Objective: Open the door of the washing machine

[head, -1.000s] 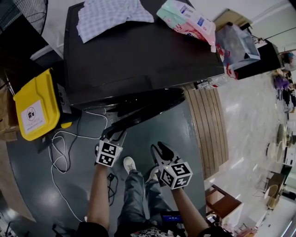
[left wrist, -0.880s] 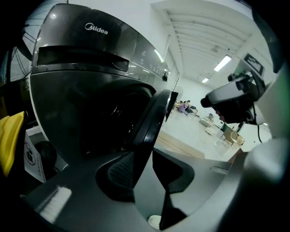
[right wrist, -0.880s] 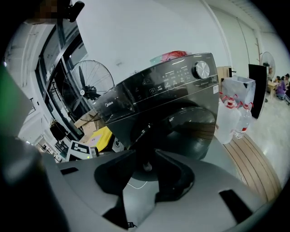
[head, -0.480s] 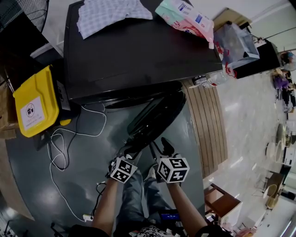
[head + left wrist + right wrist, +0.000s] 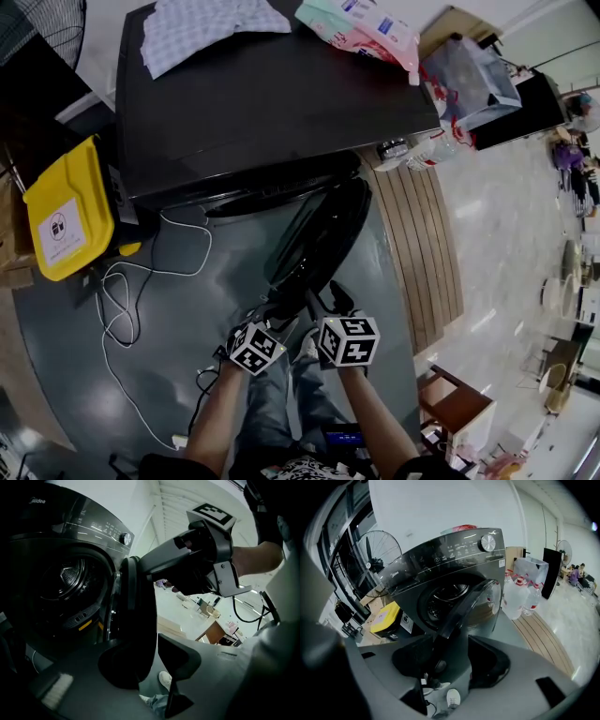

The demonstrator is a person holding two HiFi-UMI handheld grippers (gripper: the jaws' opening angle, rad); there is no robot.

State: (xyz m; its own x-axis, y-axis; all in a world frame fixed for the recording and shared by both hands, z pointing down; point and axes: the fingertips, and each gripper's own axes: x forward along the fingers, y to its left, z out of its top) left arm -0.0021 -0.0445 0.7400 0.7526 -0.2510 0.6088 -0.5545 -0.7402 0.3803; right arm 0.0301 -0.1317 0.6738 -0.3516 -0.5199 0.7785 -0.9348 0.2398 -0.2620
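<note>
Cloth (image 5: 202, 33) & pack (image 5: 366, 28) on washer (image 5: 272, 103) cut off, top edge

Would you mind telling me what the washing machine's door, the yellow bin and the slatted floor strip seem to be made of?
The door: probably glass in a dark plastic rim, as the pane is see-through and the rim glossy.
The yellow bin: likely moulded plastic, given its uniform colour and dull sheen.
The slatted floor strip: looks like wood, with pale brown parallel boards.

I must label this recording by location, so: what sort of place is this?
Probably a large open hall or workshop, not a home laundry: the washing machine stands near a standing fan, with a wooden chair on a wide polished floor nearby.
</note>
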